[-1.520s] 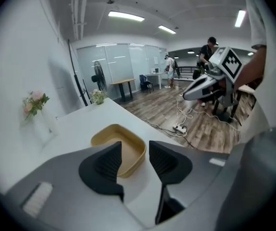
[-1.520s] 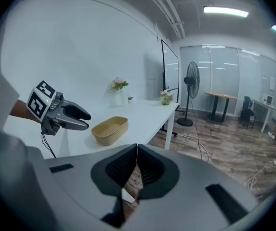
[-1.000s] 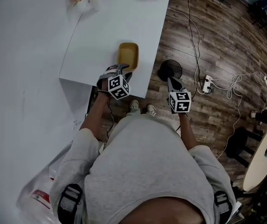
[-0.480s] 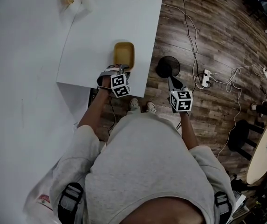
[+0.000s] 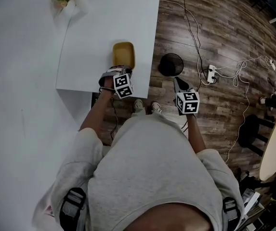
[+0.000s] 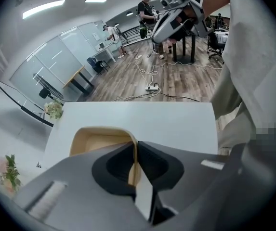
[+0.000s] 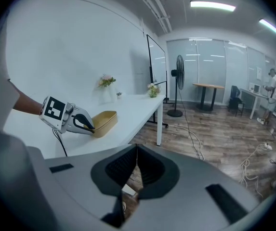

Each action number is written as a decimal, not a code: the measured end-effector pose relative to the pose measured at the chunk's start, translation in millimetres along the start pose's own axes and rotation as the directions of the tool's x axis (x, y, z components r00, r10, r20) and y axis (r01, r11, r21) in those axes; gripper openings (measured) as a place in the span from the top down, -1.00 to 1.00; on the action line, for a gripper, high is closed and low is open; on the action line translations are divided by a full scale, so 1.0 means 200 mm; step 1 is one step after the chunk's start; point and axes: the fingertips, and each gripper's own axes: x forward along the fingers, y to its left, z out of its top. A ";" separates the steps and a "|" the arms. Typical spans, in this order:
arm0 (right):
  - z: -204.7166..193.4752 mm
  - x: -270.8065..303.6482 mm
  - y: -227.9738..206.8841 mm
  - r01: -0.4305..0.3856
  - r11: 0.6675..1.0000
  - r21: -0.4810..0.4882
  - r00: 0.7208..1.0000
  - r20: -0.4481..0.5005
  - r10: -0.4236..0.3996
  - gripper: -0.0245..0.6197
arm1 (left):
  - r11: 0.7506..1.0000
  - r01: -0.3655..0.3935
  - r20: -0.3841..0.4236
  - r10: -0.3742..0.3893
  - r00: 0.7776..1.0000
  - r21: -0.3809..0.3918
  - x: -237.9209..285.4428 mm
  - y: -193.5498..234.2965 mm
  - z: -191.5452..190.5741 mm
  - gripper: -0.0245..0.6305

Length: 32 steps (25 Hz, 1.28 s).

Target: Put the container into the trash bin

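One white table point(image 5: 104, 28) on wood floor point(image 5: 224, 37), person standing at its near edge. Black mesh bin point(image 5: 171, 64) on floor just right of the table corner, well below tabletop level. Tan container point(image 5: 123, 55) sits on table near the right edge, open side up, empty. Left gripper point(image 5: 123, 70) angled down at container's near end; jaws closing on the near wall, thin rim pinched between the pads in left gripper view point(image 6: 134, 146). Right gripper point(image 5: 176, 80) off the table, near the bin, over floor; jaws pressed together, nothing between them point(image 7: 137, 148). Right gripper view shows container point(image 7: 104, 121) flat on the table.
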 end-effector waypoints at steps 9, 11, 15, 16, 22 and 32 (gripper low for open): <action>-0.04 -0.04 0.01 0.042 0.999 0.020 0.999 -0.003 -0.042 0.88 | 1.000 -0.016 0.053 0.016 0.998 -0.014 -0.04 0.01 0.06 0.82; -0.05 -0.05 0.02 0.054 0.998 0.027 0.999 -0.002 -0.054 0.88 | 1.000 -0.020 0.068 0.020 0.997 -0.009 -0.04 0.01 0.07 0.82; -0.07 -0.08 0.03 0.083 0.996 0.044 0.997 -0.003 -0.083 0.88 | 1.000 -0.026 0.099 0.025 0.995 0.016 -0.04 0.01 0.12 0.82; -0.08 -0.08 0.04 0.091 0.995 0.049 0.996 -0.003 -0.091 0.88 | 0.999 -0.028 0.108 0.026 0.994 0.019 -0.04 0.01 0.13 0.82; -0.12 -0.13 0.08 0.138 0.987 0.082 0.990 -0.003 -0.139 0.88 | 0.998 -0.032 0.165 0.022 0.986 0.058 -0.06 0.02 0.21 0.82; -0.18 -0.19 0.06 0.181 0.976 0.120 0.983 0.003 -0.183 0.88 | 0.993 -0.029 0.226 0.002 0.974 0.115 -0.06 0.02 0.40 0.82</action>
